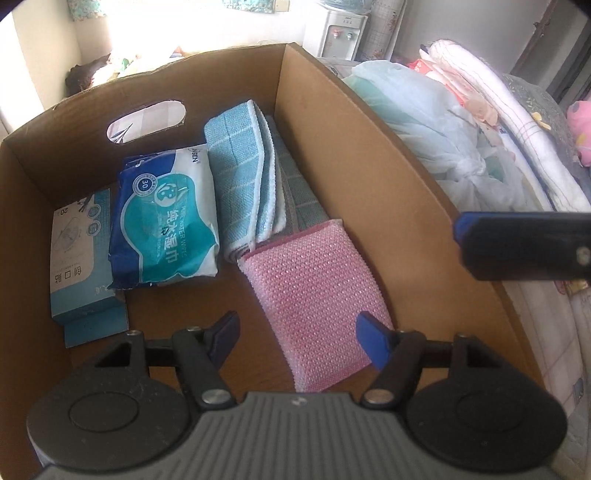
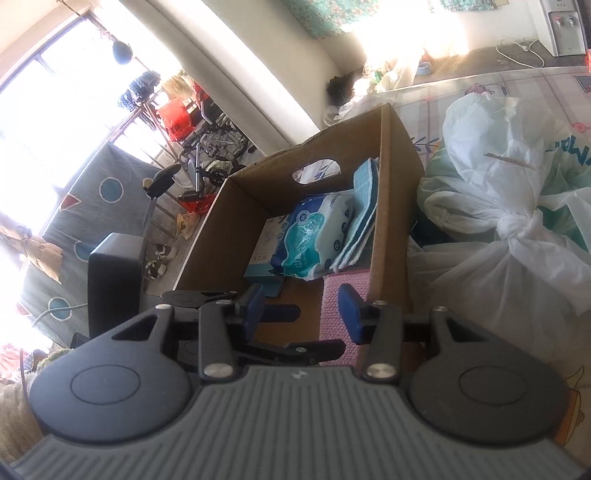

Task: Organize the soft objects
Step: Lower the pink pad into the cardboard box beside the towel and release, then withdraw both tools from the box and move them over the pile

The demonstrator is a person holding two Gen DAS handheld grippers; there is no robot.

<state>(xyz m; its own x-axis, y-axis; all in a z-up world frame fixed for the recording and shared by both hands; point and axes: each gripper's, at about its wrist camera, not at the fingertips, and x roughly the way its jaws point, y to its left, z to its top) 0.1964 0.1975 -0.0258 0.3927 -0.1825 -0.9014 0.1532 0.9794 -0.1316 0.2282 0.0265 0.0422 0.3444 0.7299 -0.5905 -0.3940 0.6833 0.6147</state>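
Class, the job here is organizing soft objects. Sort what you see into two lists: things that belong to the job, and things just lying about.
Belongs to the job:
cardboard box
pink sponge
blue cloths
wet wipes pack
small blue carton

Just lying about:
knotted plastic bag
water dispenser
folded blanket

We look down into a cardboard box (image 1: 369, 177). Along its far wall lie a small blue carton (image 1: 83, 258), a wipes pack (image 1: 166, 218) and folded blue cloths (image 1: 243, 173). A pink sponge (image 1: 314, 295) lies along the right wall, its near end between our left tongs' (image 1: 295, 332) parted, empty tips.
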